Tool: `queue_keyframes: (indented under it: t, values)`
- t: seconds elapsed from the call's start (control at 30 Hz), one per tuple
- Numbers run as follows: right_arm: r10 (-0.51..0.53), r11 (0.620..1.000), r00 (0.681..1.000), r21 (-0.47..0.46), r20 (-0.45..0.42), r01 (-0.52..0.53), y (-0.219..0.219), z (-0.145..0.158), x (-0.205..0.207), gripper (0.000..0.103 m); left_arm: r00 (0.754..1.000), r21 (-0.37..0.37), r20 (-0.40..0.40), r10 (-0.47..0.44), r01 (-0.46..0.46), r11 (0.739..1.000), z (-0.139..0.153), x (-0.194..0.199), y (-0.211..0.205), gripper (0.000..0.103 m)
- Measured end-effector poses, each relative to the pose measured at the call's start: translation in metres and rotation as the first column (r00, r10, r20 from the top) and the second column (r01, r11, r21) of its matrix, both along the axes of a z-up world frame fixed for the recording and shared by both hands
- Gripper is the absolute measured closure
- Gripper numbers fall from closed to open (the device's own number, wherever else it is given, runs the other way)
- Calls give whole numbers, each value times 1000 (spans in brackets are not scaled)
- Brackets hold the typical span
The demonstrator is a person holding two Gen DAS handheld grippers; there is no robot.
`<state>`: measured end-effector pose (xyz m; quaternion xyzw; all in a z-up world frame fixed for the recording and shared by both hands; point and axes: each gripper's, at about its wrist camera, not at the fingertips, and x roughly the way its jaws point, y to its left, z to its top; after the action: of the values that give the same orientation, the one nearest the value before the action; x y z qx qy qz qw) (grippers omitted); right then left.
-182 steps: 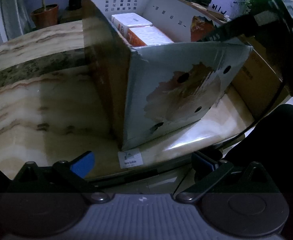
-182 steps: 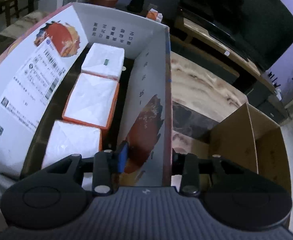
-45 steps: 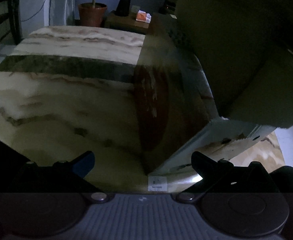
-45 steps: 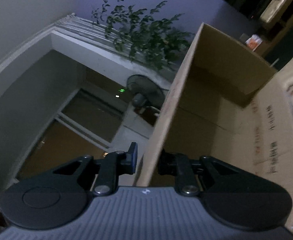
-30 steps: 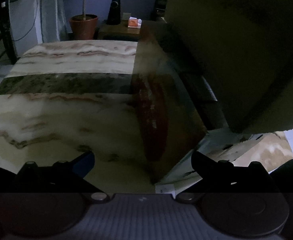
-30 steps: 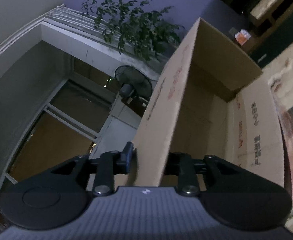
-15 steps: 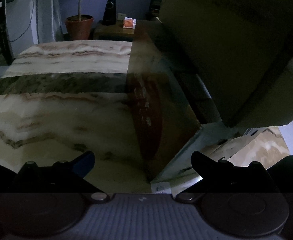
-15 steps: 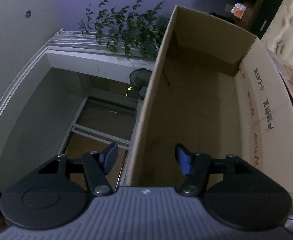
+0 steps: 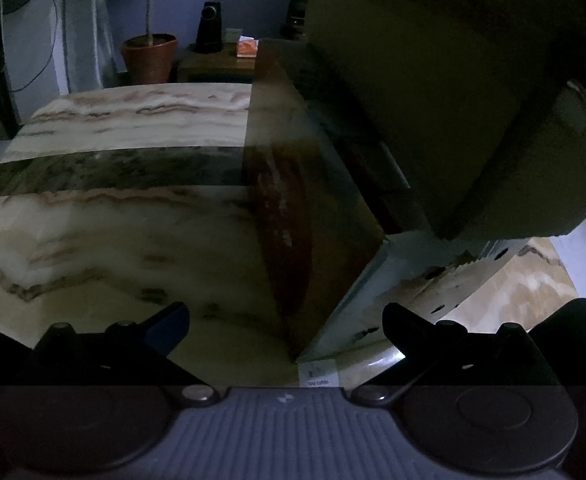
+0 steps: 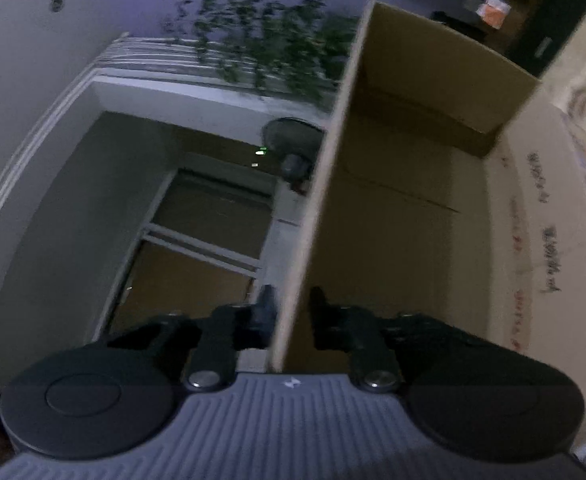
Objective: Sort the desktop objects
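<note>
A brown cardboard box (image 10: 433, 208) lies tipped on its side, its open mouth facing the right wrist camera and nothing visible inside. My right gripper (image 10: 291, 312) is shut on the box's side wall, one finger outside and one inside. In the left wrist view the same brown box (image 9: 433, 92) hangs dark over the top of the white printed box (image 9: 293, 216), which stands on the marble table (image 9: 113, 220). My left gripper (image 9: 287, 320) stands open just above the table, in front of the near corner of the white box, touching nothing.
A potted plant (image 9: 149, 58), a small speaker (image 9: 209, 26) and a small orange packet (image 9: 247, 47) stand on a low cabinet beyond the table. The near table edge lies close under my left gripper. A leafy plant (image 10: 261, 48) and a fan (image 10: 293, 144) show past the brown box.
My right gripper opened half a second ago and has shut again on the brown box's wall. The box has shifted slightly in view. My left gripper has stayed put.
</note>
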<state>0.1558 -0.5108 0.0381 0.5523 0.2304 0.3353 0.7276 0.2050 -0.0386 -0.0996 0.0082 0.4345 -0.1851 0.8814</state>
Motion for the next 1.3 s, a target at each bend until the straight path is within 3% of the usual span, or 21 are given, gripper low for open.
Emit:
queue_keyframes:
  t: [0.2, 0.57, 0.8, 0.97, 1.1, 1.3]
  values:
    - [-27, 999, 999, 20, 26, 26, 12, 1, -3, 89, 1000, 6, -1, 2, -2, 1000, -1, 1, -1, 1]
    - [-4, 993, 981, 115, 192, -19, 44, 34, 12, 74, 998, -11, -10, 57, -57, 998, -1, 4, 9, 1]
    - [16, 978, 965, 198, 260, -70, 58, 40, 40, 74, 991, -114, -25, 134, -136, 984, 11, -2, 41, 1]
    - [-21, 968, 974, 249, 225, -37, 46, 27, 52, 75, 985, -142, -14, 171, -171, 975, 23, -8, 60, 1]
    - [-47, 968, 983, 251, 179, 0, 32, 5, 29, 77, 979, -130, -37, 199, -202, 971, 22, 3, 72, 1]
    - [-79, 951, 981, 308, 178, 21, 16, -25, -21, 78, 980, -116, -29, 195, -197, 973, 25, 17, 70, 1]
